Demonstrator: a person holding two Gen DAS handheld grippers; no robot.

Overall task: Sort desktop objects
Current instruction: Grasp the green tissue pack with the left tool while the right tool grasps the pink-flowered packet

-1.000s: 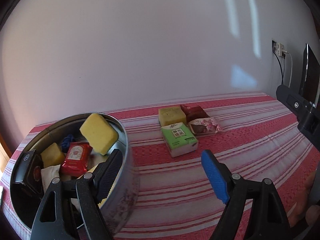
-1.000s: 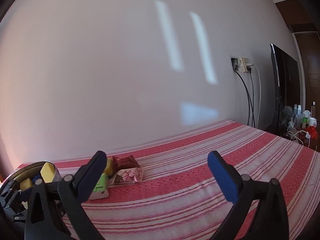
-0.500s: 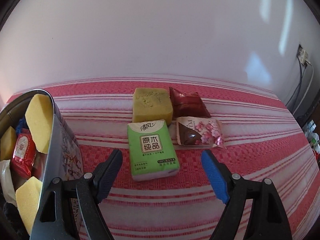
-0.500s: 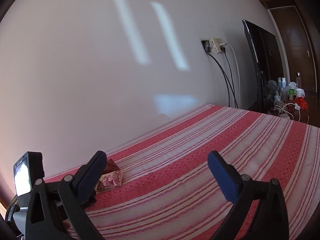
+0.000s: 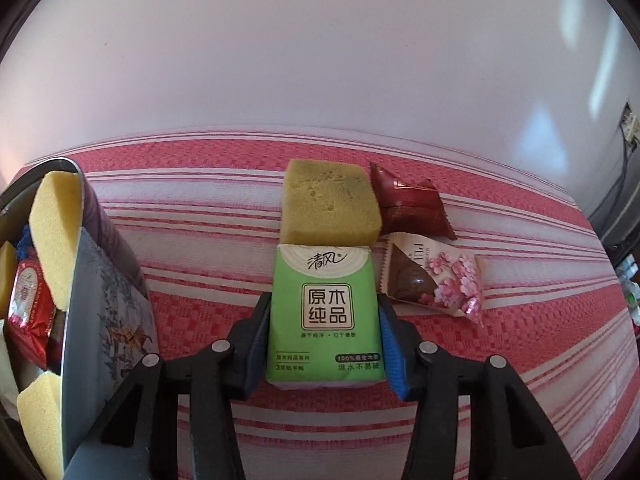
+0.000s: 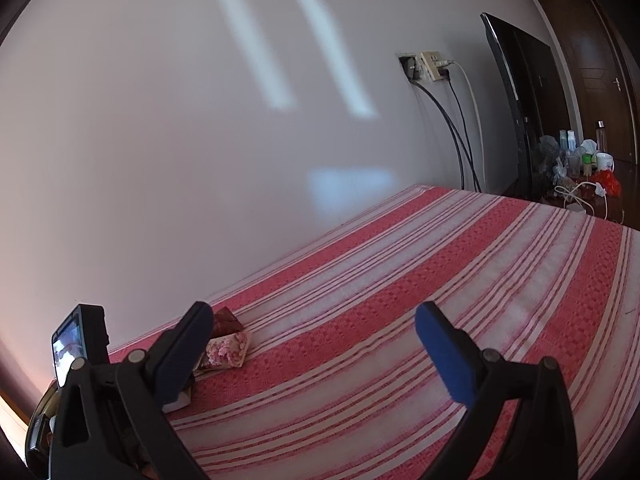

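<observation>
Left gripper: the left gripper [image 5: 325,336] had just been closing, and its blue pads sat against the two long sides of the green tissue pack [image 5: 325,316], which lay flat on the striped cloth [image 5: 520,400]; the pack did not look lifted yet.
Why that grip: the jaws took the pack across its narrow width, probably because the soft pack gives a little there and its long flat sides offer the pads a broad hold.
Neighbours: the yellow sponge [image 5: 330,204] touched the pack's far end, and the pink-flowered snack packet [image 5: 434,282] lay just beside its right edge, with the dark red packet [image 5: 410,206] behind that; a straight lift seemed the way to leave them undisturbed.
Destination: the round tin [image 5: 108,320] stood close on the left, already holding sponges and a red packet [image 5: 28,312], so it was likely the sorting bin for the pack.
Right gripper: the right gripper [image 6: 312,350] hovered wide open above the cloth with nothing between its pads, apparently kept clear while the left one worked.
</observation>
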